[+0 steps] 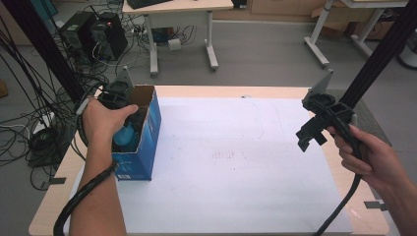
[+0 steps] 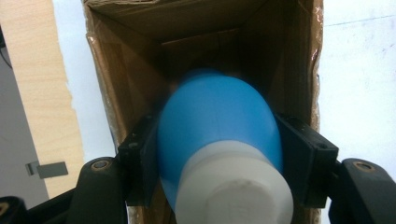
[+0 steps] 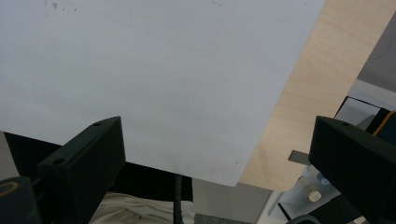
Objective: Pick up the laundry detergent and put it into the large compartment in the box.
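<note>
Blue bottle [image 2: 219, 121] with a white cap sits clamped in the left tongs [image 2: 219, 158], inside the open cardboard box [image 1: 142, 142] at the frame's left. Right tongs [image 1: 314, 130] hang open and empty over the white sheet [image 1: 236, 162] at the table's [image 1: 206, 91] right edge.

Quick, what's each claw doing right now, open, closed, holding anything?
Left claw: closed on the blue bottle, at the mouth of the cardboard box.
Right claw: open, holding nothing, above the white sheet.
</note>
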### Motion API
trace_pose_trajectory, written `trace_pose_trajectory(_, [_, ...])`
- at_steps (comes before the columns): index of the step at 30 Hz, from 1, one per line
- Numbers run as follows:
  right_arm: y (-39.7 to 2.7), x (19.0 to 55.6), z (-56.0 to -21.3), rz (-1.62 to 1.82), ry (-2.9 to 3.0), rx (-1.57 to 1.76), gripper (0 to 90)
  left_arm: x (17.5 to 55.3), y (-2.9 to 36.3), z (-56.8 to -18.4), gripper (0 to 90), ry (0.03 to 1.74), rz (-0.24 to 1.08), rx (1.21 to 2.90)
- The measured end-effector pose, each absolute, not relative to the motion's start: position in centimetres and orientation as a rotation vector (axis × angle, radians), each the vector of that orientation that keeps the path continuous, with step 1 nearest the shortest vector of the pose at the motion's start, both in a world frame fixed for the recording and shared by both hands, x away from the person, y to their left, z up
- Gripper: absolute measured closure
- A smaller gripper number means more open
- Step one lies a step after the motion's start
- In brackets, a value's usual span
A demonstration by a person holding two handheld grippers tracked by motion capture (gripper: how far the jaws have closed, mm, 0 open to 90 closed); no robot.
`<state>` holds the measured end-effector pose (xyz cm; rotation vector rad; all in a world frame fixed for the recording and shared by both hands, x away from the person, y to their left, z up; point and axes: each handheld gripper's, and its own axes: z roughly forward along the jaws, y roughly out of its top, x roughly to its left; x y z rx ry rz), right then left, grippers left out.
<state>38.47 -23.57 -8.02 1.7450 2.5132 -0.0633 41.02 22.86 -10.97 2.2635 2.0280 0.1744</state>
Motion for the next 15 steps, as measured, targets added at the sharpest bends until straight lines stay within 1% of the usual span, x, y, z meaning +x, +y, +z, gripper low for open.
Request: trace_pose_trajectory(15, [-23.49,38.64,-8.17,-0.069,2.518,1.74,3.6,41.57,22.75,-11.83,37.3,2.033,0.161,2.294])
